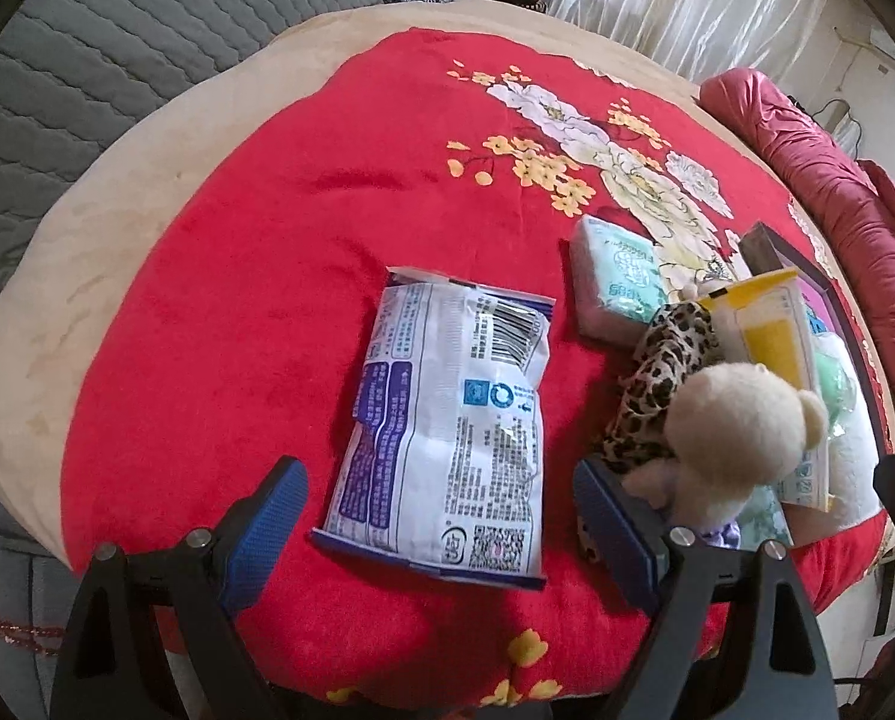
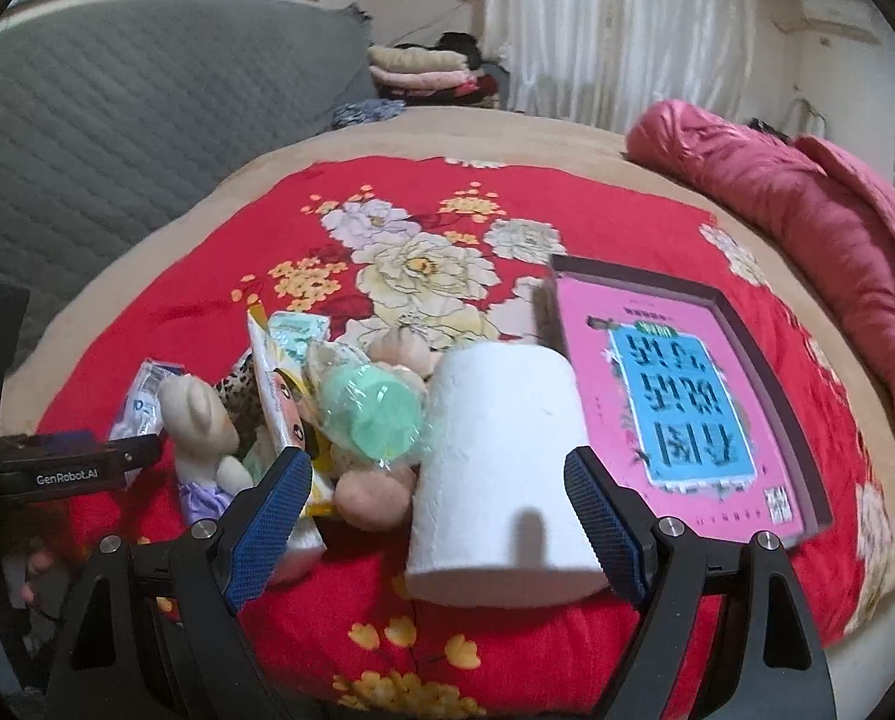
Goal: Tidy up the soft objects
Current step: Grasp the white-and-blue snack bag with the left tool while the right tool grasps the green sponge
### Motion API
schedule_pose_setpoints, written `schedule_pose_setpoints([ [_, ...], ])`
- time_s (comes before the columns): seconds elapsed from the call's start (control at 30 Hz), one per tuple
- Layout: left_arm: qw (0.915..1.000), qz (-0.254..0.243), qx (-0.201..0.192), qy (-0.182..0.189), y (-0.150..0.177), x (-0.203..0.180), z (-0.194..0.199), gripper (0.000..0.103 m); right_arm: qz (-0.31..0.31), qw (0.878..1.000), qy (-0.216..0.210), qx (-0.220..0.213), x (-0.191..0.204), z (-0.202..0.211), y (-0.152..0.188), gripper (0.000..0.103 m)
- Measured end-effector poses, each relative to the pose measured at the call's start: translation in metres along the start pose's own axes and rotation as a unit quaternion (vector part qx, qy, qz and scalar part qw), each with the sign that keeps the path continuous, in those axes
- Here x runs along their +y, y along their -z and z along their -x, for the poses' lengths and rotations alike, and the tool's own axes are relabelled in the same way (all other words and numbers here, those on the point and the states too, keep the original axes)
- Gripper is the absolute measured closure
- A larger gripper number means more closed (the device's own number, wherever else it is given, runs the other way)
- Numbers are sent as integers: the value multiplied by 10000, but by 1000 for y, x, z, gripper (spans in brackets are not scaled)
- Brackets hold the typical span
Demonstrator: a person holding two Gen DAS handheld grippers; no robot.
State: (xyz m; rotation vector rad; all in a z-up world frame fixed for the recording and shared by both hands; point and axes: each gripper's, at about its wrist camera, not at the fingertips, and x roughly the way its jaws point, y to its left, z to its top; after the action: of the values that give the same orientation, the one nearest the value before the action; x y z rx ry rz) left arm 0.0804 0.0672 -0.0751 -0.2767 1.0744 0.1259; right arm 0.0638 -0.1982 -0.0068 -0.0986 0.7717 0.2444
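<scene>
A white and blue wipes pack [image 1: 447, 438] lies flat on the red floral blanket [image 1: 267, 276], between the fingers of my open left gripper [image 1: 441, 534]. To its right are a cream teddy bear [image 1: 741, 426], a leopard-print cloth [image 1: 663, 384], a green tissue pack [image 1: 615, 276] and a yellow packet [image 1: 771, 330]. In the right wrist view a white toilet roll [image 2: 501, 468] stands between the fingers of my open right gripper [image 2: 441, 510]. Left of it lie a green wrapped item [image 2: 381, 414], a peach soft toy [image 2: 369, 498] and the teddy bear [image 2: 198, 414].
A dark shallow box with a pink and blue book [image 2: 687, 408] lies to the right of the roll. A rolled pink quilt [image 2: 807, 228] lies along the bed's right side. A grey quilted mattress [image 2: 117, 120] is on the left. Folded clothes [image 2: 423, 72] are stacked at the back.
</scene>
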Motion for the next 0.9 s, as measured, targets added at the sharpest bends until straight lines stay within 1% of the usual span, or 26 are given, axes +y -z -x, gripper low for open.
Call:
schedule_pose_setpoints([
  [0.23,9998,148,152,58,2,5,-13,13,725,9973,123,1,20,-21,-14,16],
  [0.4,9995,269,139,108,1,10,-18,13,1033,9943,261,71,21,-38,-19,16],
  [0.5,9993,328,124,159,-1,12,-18,13,1336,9904,339,79,24,-48,-19,16],
  [0.57,9992,334,110,177,-2,12,-19,13,1492,9883,295,106,28,-52,-18,16],
  [0.63,9992,353,104,177,-3,12,-20,15,1615,9864,288,130,32,-56,-17,16],
  [0.77,9993,359,74,122,-4,13,-20,22,1699,9849,302,101,37,-65,-20,17],
  [0.8,9992,369,60,106,-4,14,-20,24,1723,9845,306,106,38,-66,-20,19],
  [0.83,9992,385,42,95,-4,14,-20,26,1767,9837,310,140,39,-69,-20,27],
  [0.87,9992,389,31,78,-3,14,-20,30,1809,9829,301,178,40,-72,-20,32],
  [0.9,9992,385,26,51,-4,15,-19,32,1828,9826,261,211,41,-73,-19,41],
])
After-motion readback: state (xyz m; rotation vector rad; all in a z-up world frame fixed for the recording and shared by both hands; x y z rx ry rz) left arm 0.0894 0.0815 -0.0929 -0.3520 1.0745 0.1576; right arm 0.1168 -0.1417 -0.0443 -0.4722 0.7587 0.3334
